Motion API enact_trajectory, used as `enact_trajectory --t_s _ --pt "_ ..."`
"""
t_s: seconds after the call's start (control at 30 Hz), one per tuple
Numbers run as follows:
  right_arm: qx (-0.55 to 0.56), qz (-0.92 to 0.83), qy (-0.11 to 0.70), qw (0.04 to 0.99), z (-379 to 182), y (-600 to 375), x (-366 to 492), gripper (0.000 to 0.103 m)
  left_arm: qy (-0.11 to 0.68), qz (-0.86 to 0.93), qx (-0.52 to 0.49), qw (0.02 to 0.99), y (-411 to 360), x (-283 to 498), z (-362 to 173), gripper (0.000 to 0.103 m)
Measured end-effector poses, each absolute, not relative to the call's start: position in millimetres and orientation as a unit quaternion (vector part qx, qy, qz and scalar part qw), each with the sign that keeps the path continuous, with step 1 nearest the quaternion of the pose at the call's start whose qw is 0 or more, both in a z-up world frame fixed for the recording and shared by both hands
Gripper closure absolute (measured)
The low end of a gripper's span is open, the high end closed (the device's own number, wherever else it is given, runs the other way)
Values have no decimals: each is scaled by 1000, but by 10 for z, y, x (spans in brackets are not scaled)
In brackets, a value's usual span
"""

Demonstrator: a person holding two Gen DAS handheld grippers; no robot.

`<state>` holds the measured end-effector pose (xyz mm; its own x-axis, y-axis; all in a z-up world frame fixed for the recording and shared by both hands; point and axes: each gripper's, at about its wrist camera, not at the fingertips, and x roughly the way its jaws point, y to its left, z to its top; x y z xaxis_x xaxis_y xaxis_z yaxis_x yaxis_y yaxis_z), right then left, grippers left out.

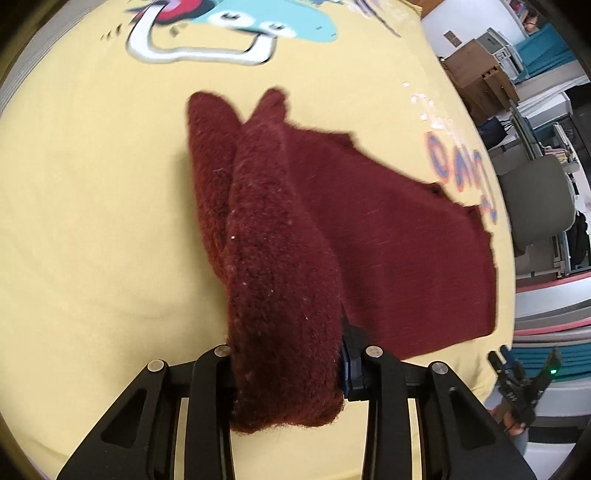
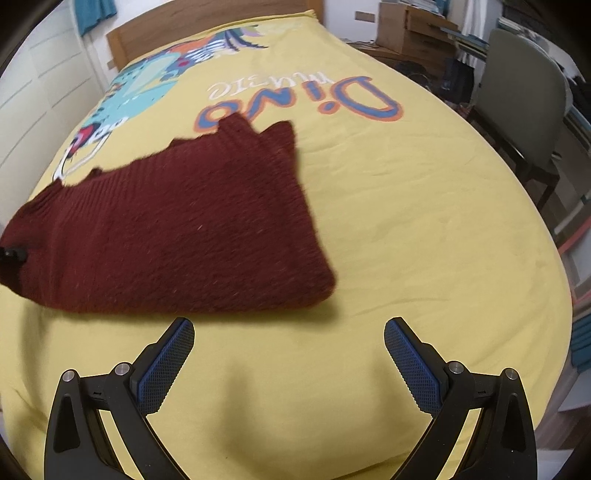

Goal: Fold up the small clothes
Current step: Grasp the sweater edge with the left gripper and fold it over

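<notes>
A dark red knitted sweater (image 1: 388, 229) lies on the yellow bedsheet (image 1: 92, 221). My left gripper (image 1: 288, 373) is shut on a thick fold of it, which rises off the sheet toward the camera; the fabric hides the pads. In the right wrist view the same sweater (image 2: 177, 229) spreads across the left half, its left end lifted at the picture's edge. My right gripper (image 2: 288, 354) stands open just in front of the sweater's near edge, with only bare sheet between its blue pads (image 2: 170, 363).
The bedsheet (image 2: 406, 240) bears a cartoon dinosaur print and the word "Dino". A wooden headboard (image 2: 155, 29) stands at the far end. A grey chair (image 2: 524, 99) and cardboard boxes (image 2: 410, 27) sit beyond the bed's right side.
</notes>
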<state>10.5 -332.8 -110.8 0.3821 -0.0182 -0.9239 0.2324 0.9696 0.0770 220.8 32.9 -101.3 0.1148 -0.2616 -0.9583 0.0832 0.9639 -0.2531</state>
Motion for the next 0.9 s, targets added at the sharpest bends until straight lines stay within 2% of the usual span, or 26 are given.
enact_trajectory --t_s 0.23,0.37,0.5,0.63,0.77,0.9 --pt "98 -77 522 844 -845 -3625 163 0 635 -164 0 755 -677 2354 -595 77" --pt "103 -82 504 854 -636 -3830 185 0 622 -201 40 756 -1412 2343 -558 77" --pt "102 -95 498 856 -517 -3985 152 0 603 -258 44 753 -2142 2224 -809 77" --pt "106 -108 510 846 -561 -4109 63 0 618 -265 80 735 -2680 2053 -1241 77" --pt "119 -117 526 834 -702 -4199 -55 0 623 -242 114 736 -2913 1885 -1622 77" --pt "124 -124 545 820 -880 -4236 -161 0 614 -228 147 741 -2955 1789 -1741 75"
